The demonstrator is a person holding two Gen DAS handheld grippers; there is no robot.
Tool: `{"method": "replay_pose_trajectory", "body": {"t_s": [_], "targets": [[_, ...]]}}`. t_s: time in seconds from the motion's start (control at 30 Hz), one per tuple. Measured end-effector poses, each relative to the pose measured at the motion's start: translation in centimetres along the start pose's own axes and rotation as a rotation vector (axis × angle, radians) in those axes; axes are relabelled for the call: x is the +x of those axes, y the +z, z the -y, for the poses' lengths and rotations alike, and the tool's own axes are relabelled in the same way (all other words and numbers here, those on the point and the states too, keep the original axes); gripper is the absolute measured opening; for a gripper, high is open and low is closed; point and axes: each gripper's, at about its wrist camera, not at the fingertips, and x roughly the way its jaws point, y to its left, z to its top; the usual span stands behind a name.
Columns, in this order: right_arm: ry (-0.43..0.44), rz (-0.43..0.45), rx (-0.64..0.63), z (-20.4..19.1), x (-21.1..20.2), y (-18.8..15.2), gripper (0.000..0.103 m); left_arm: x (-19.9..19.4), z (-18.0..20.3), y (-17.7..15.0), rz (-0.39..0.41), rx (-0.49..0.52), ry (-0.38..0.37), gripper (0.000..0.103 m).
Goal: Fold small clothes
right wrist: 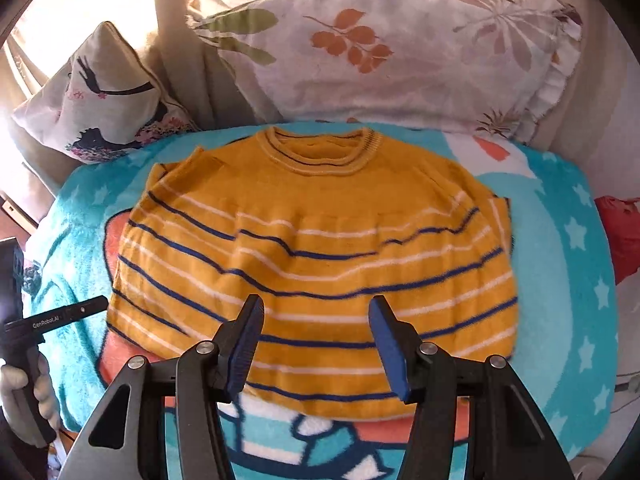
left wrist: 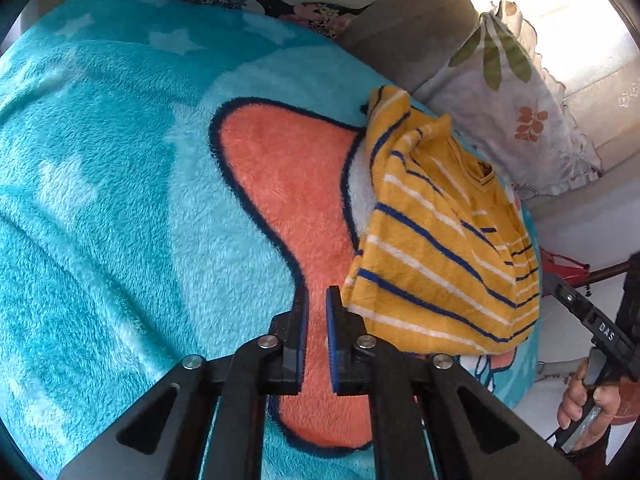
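A small yellow shirt (right wrist: pixel 312 240) with blue and white stripes lies spread on the teal blanket (right wrist: pixel 568 280), its neckline at the far side in the right wrist view. My right gripper (right wrist: pixel 316 308) hovers open over the shirt's near hem, with nothing pinched between its pads. My left gripper (left wrist: pixel 316 300) is shut over the blanket's orange patch and holds nothing. Its right fingertip sits just beside a corner of the shirt (left wrist: pixel 440 240). In the right wrist view the left gripper (right wrist: pixel 96 304) points at the shirt's left edge, held by a gloved hand (right wrist: pixel 24 396).
A leaf-print pillow (right wrist: pixel 380 52) and a smaller printed cushion (right wrist: pixel 104 92) lean behind the shirt. A red object (right wrist: pixel 620 236) lies past the blanket's right edge. The blanket (left wrist: pixel 100 200) stretches wide on the left. A hand (left wrist: pixel 588 400) grips the other tool at the bed's edge.
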Motion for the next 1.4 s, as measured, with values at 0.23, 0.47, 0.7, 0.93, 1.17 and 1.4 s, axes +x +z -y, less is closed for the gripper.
{"method": "replay_pose_trajectory", "body": {"t_s": [0.23,0.47,0.7,0.93,1.17,1.4], "targets": [[0.236,-0.148,-0.072,-9.5,6.5,5.9,0.065,3.0,1.8,0.8,-0.026,-0.019,-0.184,0.045],[0.11,-0.32,-0.221,-16.7,14.0,7.6,0.071,5.6,2.8,-1.5,-0.132,-0.071,-0.273,0.006],[-0.129,-0.326,-0.437,-20.7,17.0,5.8,0.081,5.1,2.0,-1.4,-0.134,-0.157,-0.374,0.007],[-0.153,-0.263,-0.444,-19.8,15.7,5.1,0.052,3.2,1.8,-2.3,-0.094,-0.196,-0.381,0.008],[0.01,-0.162,-0.347,-15.8,11.0,5.4,0.018,-3.5,1.4,-3.6,0.078,-0.212,-0.287,0.008],[0.244,-0.028,-0.141,-3.3,3.6,7.2,0.016,-6.3,3.8,-7.5,0.135,-0.264,-0.127,0.012]]}}
